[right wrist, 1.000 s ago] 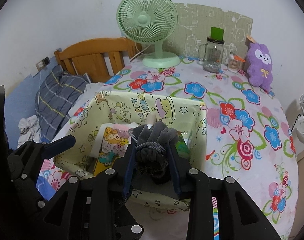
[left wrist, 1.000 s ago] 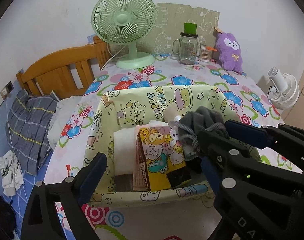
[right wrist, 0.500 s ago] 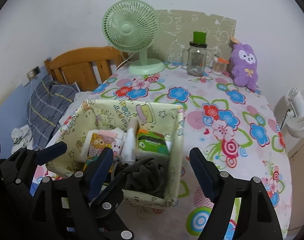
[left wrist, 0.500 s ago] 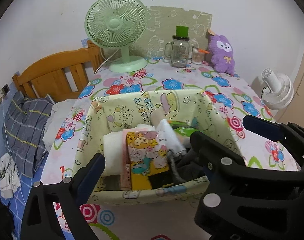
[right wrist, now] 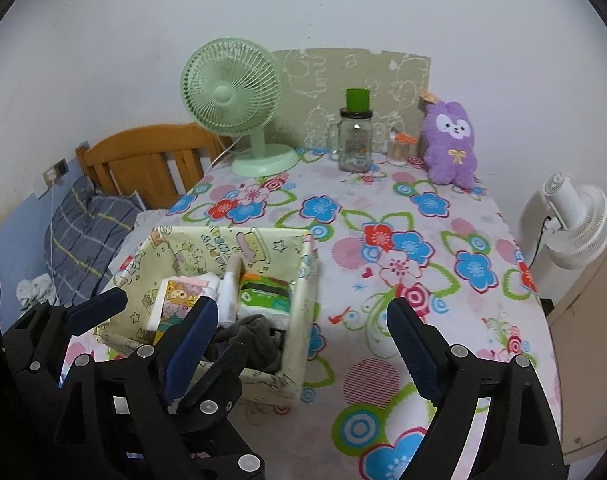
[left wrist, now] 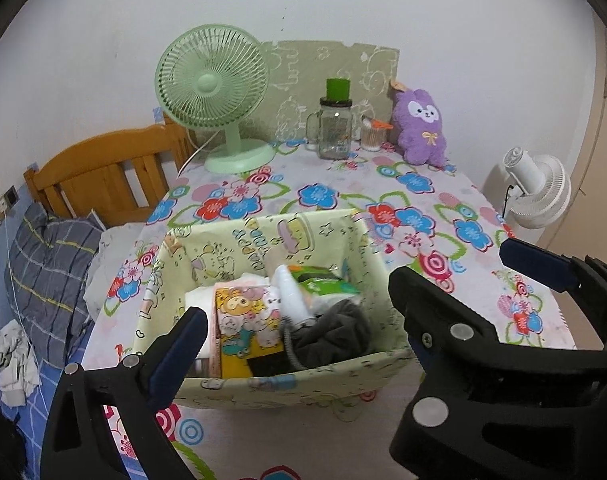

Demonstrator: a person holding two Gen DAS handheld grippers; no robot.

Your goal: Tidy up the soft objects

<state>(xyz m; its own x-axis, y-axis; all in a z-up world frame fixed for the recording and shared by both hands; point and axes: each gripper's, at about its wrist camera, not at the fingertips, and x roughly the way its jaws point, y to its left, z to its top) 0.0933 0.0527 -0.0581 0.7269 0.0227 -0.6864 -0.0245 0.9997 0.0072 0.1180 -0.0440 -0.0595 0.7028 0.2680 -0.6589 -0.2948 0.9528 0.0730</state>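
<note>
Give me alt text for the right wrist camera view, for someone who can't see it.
The right gripper, its jaws just opened and empty, hangs beside a pale yellow cartoon-print fabric box holding a dark grey soft cloth, a green tissue pack and a yellow cartoon packet. Behind, a purple plush toy sits on the floral tablecloth.

Bare cloth [right wrist: 383, 320] lies free at three o'clock of the packed bin [right wrist: 299, 312]; fan [right wrist: 239, 100], jar [right wrist: 355, 140] and plush [right wrist: 451, 140] (back edge) block twelve o'clock.

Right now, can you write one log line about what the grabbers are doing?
right gripper: open, jaws just opening, empty | dark grey cloth: in fabric box | left gripper: open, empty | purple plush: on table
</note>
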